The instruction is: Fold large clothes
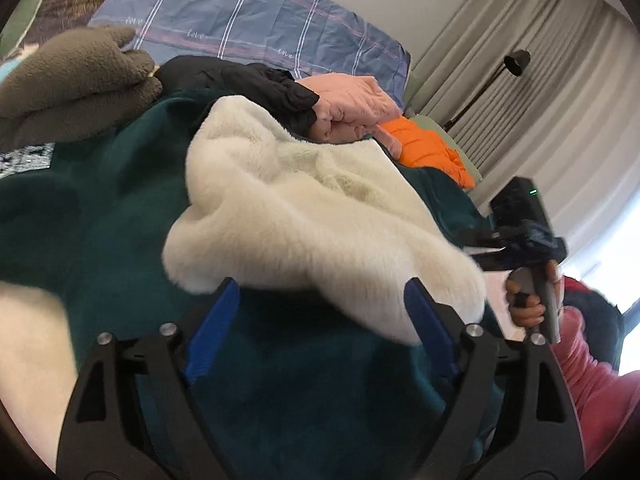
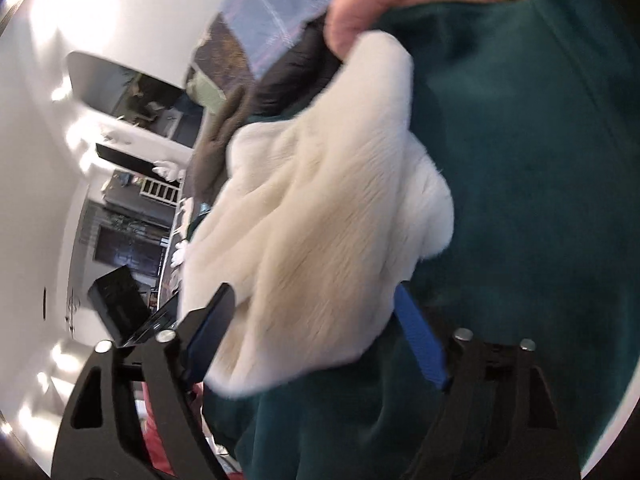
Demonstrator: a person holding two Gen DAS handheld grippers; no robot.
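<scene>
A cream fluffy garment (image 1: 304, 208) lies bunched on a dark green fleece (image 1: 100, 208) spread over the bed. My left gripper (image 1: 320, 292) stands open just short of the cream garment's near edge, its blue pads (image 1: 216, 320) wide apart over the green fleece. In the left wrist view a hand (image 1: 528, 304) holds my right gripper (image 1: 516, 240) at the garment's right end. In the right wrist view my right gripper (image 2: 314, 292) is open, and the cream garment (image 2: 320, 208) lies loose between its blue pads (image 2: 420, 328), over the green fleece (image 2: 520, 160).
Behind the cream garment are a grey-brown fleece (image 1: 72, 84), a black garment (image 1: 240, 76), a pink one (image 1: 352, 100) and an orange jacket (image 1: 432, 148). A blue plaid pillow (image 1: 248, 16) lies at the bedhead. A floor lamp (image 1: 516, 62) stands by the curtains (image 1: 560, 92).
</scene>
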